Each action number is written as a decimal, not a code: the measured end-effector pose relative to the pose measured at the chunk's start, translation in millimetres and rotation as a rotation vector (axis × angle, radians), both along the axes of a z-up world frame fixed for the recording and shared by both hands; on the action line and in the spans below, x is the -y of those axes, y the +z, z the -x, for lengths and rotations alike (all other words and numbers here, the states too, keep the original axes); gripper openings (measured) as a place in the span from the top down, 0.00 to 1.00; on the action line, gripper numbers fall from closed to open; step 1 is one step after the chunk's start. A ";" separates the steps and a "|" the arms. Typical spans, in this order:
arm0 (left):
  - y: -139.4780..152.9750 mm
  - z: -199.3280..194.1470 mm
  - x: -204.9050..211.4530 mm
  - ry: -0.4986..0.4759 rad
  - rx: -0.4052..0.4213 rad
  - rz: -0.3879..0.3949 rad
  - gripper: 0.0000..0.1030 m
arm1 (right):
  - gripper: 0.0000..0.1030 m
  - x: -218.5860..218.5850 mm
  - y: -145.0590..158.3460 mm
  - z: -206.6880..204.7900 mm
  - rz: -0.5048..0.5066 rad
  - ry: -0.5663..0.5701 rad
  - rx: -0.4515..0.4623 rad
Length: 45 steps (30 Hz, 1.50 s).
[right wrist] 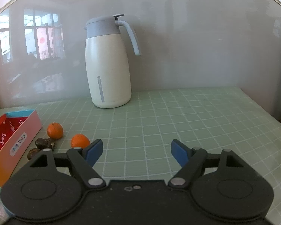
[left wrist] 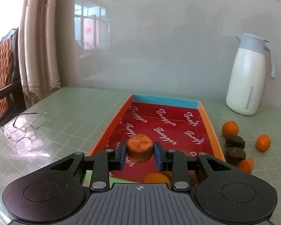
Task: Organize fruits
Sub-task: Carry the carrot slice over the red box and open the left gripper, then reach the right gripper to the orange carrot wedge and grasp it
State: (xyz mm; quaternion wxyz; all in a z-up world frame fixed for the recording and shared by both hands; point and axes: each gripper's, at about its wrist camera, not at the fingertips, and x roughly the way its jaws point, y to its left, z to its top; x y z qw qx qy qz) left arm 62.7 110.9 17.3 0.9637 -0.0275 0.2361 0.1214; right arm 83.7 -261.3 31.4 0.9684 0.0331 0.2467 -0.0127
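1. Where the left tongs [left wrist: 140, 152] reach over the near half of the box [left wrist: 209, 125], an orange fruit piece [left wrist: 139, 147], flat cut face up, sits clamped between the blue pads [left wrist: 123, 154]; whether it rests on the red lining or hangs just above it cannot be told.
2. Relation for the coming move: the piece lies straight ahead of the left tongs, between their tips, its short round body upright, with free red lining beyond it toward the far blue end wall. Judged step: set it down and release.
3. Other contents: a second orange fruit [left wrist: 156, 178] in the box at the near edge, partly hidden by the tongs body.
4. Fruit outside, on the desk [right wrist: 178, 121] just right of the box: two whole oranges [right wrist: 55, 130] [right wrist: 80, 141], two dark wrinkled fruits [left wrist: 235, 142] [left wrist: 235, 154] touching the box's side region, and an orange wedge [left wrist: 246, 166] nearest.
5. Right tongs [right wrist: 136, 152]: jaws well apart, holding nothing, hovering over bare desk; the nearer orange lies just beyond the left tip, so this hand is closer to the loose fruit.
6. Surroundings: white jug [right wrist: 107, 61] at the far wall; spectacles [left wrist: 24, 127] on the desk left of the box.
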 end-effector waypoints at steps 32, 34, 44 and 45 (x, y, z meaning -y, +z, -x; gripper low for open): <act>5.8 9.8 6.0 0.027 0.045 -0.056 0.13 | 0.23 1.5 1.1 1.2 -0.004 0.003 -0.001; 5.3 10.1 5.0 0.029 0.042 -0.060 0.13 | 0.23 -1.2 1.7 1.4 -0.004 0.008 0.001; 4.5 14.2 -7.7 0.056 0.042 -0.050 0.13 | 0.23 -19.1 1.0 -3.0 0.008 0.042 -0.003; 4.2 14.4 -8.1 0.056 0.040 -0.050 0.13 | 0.23 -20.4 0.8 -3.7 0.004 0.044 -0.004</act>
